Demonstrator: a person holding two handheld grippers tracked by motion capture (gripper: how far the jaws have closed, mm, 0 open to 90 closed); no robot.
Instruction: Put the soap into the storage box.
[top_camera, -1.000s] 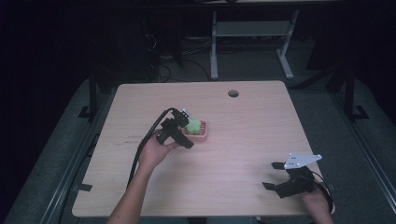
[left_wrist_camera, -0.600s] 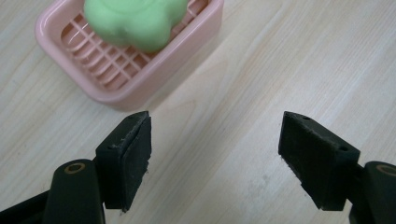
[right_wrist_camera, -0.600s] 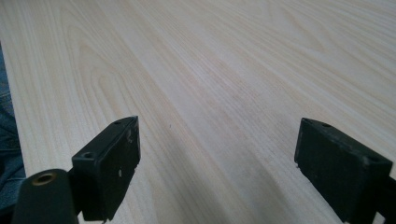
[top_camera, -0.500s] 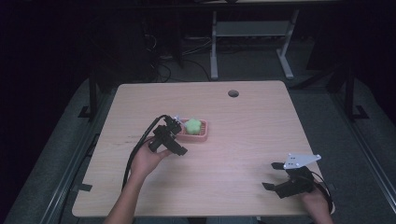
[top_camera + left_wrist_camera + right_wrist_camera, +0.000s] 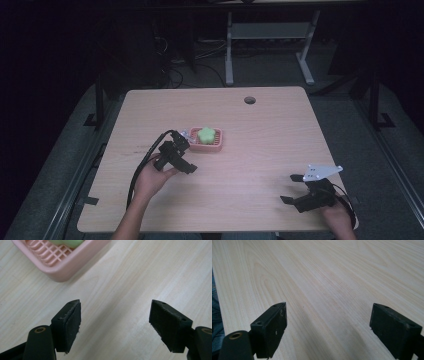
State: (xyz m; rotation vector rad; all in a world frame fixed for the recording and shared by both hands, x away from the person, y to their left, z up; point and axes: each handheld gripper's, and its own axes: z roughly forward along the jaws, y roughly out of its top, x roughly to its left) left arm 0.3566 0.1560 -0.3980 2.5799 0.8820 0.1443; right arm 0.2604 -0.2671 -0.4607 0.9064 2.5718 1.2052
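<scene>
my left gripper (image 5: pixel 182 152) hangs over the table (image 5: pixel 260 140), just beside the near left corner of the pink tray (image 5: pixel 214 145). its jaws stand wide apart with nothing between them but bare wood. in the left gripper view my gripper (image 5: pixel 115 322) looks down at the pale grain, and the tray (image 5: pixel 60 270) sits at the top left, its rim close ahead of my left pad and apart from it. the tray's floor is a grid of slats, and a green thing (image 5: pixel 67 242) lies on it, cut off by the top edge of that view.

from the high view the green thing (image 5: pixel 206 134) is a soft lobed shape, like a star, lying in the middle of the tray. the tray itself rests flat on the table, a little left of the table's centre. the hand that holds my left gripper (image 5: pixel 152 177) comes up from the near edge, with a black cable looping round it.

my right gripper (image 5: pixel 302 192) rests low near the near right corner of the table, well apart from the tray. its jaws are also spread wide and hold nothing. in the right gripper view my gripper (image 5: pixel 327 327) faces only wood grain.

a round hole (image 5: pixel 249 100) sits near the table's far edge.
</scene>
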